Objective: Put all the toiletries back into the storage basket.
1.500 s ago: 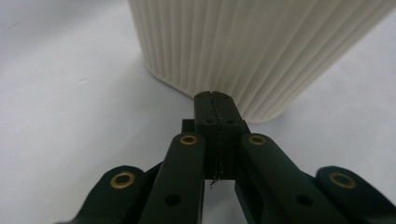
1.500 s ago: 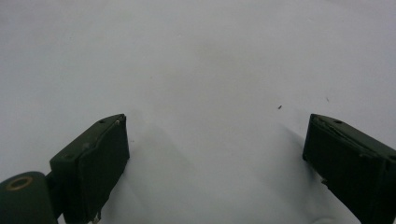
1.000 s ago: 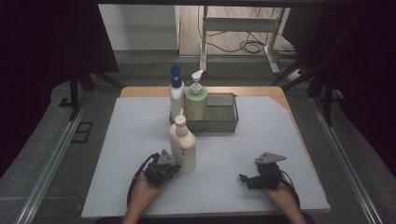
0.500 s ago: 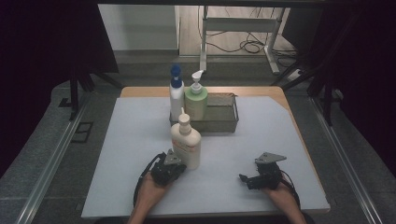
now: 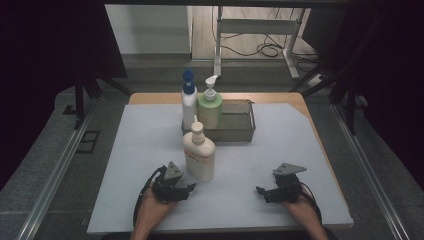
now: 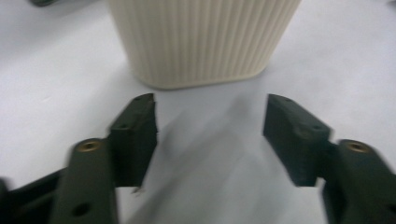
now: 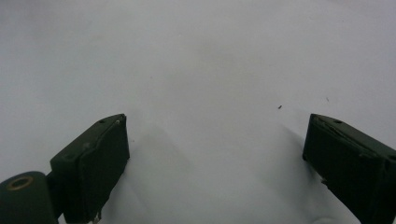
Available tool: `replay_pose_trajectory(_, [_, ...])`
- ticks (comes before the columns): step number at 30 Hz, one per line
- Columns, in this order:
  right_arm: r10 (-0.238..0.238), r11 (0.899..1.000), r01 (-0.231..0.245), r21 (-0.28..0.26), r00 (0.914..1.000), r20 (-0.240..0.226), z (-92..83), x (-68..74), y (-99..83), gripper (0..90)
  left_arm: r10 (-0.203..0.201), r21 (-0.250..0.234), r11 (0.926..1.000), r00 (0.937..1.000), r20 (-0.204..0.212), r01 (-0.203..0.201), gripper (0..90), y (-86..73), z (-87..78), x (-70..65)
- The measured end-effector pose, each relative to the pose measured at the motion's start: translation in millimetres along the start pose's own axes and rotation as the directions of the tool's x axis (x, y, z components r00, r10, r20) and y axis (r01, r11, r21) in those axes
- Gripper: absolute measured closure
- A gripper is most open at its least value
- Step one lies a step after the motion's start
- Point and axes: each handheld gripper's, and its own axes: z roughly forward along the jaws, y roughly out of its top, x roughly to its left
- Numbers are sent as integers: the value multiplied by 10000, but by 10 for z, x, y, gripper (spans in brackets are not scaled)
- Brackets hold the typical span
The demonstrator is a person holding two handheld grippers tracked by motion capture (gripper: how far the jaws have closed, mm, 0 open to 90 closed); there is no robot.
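This looks like a lab or test room set up for recording. A wooden table (image 5: 150,98) under a white mat (image 5: 150,150) stands between metal rails (image 5: 55,170), with dark curtains (image 5: 50,40) at both sides, and loose cables (image 5: 260,50) lie on the floor beneath a metal-framed desk (image 5: 250,27) behind.
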Motion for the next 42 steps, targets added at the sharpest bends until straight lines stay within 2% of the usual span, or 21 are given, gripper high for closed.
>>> replay_pose_trajectory(5, [16,10000,-16,-39,10000,-32,-7,-3,3,73,20,27,10000,9983,-578,-18,140,-22,-21,1])
replay_pose_trajectory(6, [29,10000,-29,-78,10000,-64,-11,-5,3,72,15,19,10000,9982,-607,-14,133,-24,-22,4])
replay_pose_trajectory(13, [-62,9997,58,-243,9999,-131,-48,6,25,65,-258,457,9985,9971,-717,291,125,-85,74,31])
replay_pose_trajectory(22, [-310,9993,299,-234,9983,-488,-50,67,75,44,-268,356,9989,9975,-660,292,123,-99,81,45])
replay_pose_trajectory(32, [-631,9971,589,-484,9940,-889,-75,137,208,0,-261,354,9990,9974,-677,286,123,-100,82,43])
replay_pose_trajectory(38, [-1075,9925,1002,-698,9881,-1103,-84,180,289,0,-237,327,9991,9973,-697,260,125,-102,81,38])
replay_pose_trajectory(42, [-1076,9904,948,-1006,9856,-1304,-93,193,355,0,-245,337,9991,9973,-689,268,124,-102,81,40])
